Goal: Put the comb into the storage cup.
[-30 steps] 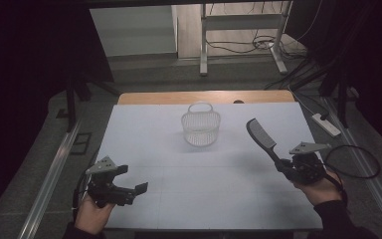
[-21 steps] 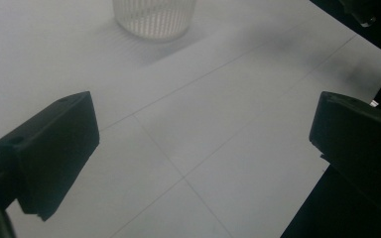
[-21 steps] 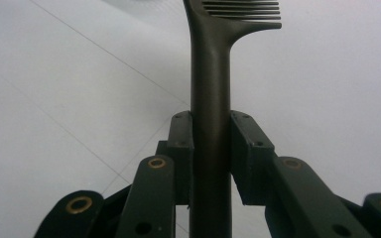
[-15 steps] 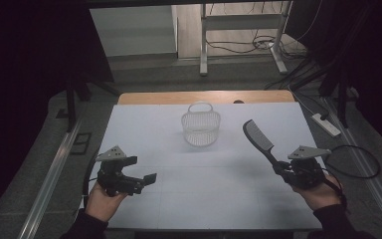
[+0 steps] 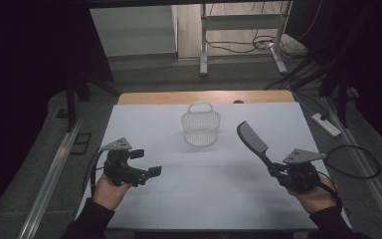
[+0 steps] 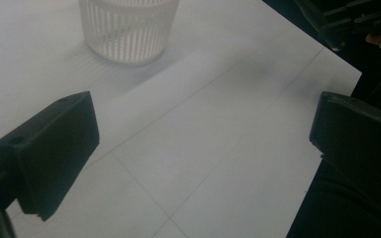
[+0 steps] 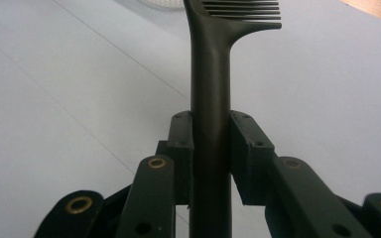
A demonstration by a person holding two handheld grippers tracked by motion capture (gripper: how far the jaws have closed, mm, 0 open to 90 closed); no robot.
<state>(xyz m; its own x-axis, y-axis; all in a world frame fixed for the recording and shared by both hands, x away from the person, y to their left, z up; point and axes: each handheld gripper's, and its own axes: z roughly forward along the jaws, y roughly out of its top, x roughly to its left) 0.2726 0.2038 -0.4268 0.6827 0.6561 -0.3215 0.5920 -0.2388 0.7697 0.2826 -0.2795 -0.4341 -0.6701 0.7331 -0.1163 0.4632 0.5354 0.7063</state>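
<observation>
At table's R side, right gripper [image 5: 274,171] clamps comb [image 5: 252,139]; left gripper [image 5: 146,163] empty.

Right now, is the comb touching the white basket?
Apart. In the high view the comb, clamped by its handle in the right gripper, points up and away, with bare white table between its toothed head and the basket.

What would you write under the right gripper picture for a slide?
The right gripper clamps a black comb by its handle above the white table.
</observation>
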